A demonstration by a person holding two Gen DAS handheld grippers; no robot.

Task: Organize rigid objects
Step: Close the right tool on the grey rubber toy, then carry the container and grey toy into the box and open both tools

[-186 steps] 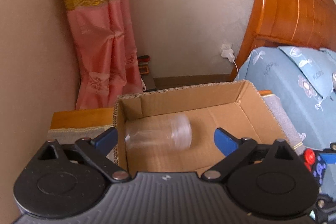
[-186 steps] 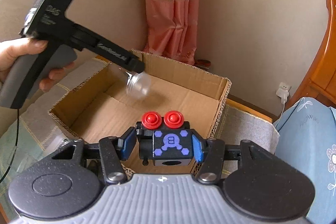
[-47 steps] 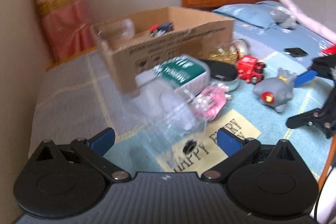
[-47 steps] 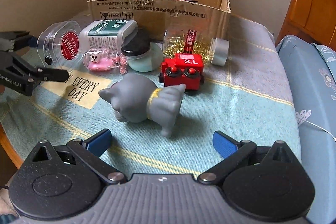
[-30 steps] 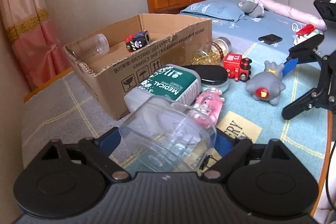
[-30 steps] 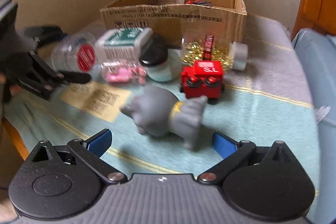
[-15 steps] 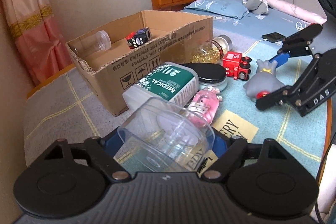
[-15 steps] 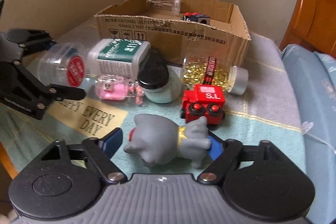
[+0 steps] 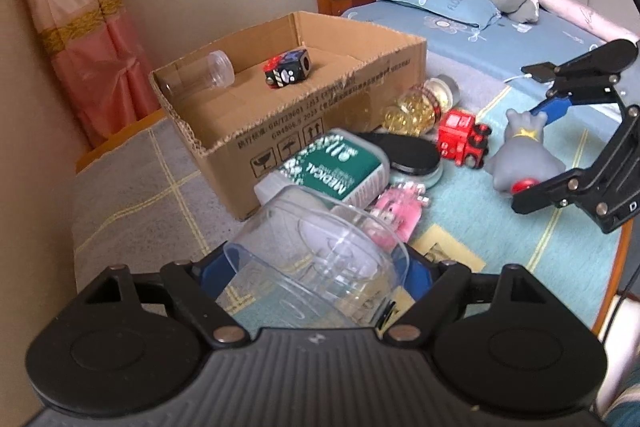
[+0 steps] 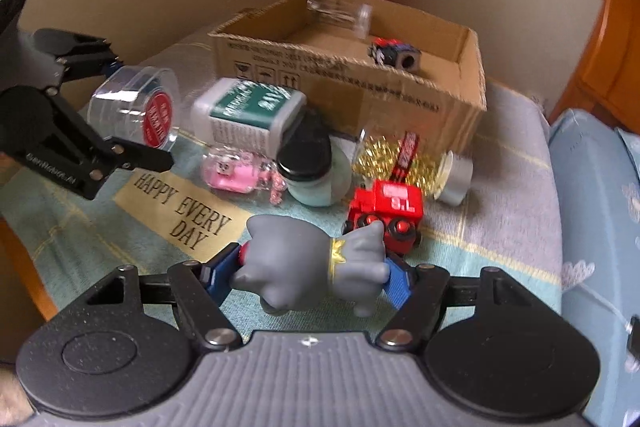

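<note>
Left gripper (image 9: 316, 269) clamps clear plastic jar (image 9: 316, 259) sideways, low over tablecloth (image 9: 132, 195), left of clutter. Right gripper (image 10: 308, 273) pinches grey toy figure (image 10: 308, 263), near edge, just before red train (image 10: 386, 211). Cardboard box (image 10: 352, 83) far behind, holding small clear jar (image 10: 340, 13) and black cube toy (image 10: 394, 55). Figure's face hidden; box contents blurred in right wrist view.

Both wrist views low, close, facing table clutter; share cardboard box (image 9: 304, 131) (image 10: 360, 83), seemingly opposite sides.

Clear jar (image 9: 316, 259) on side between fingers; grey cat figure (image 10: 308, 263) likewise gripped.
</note>
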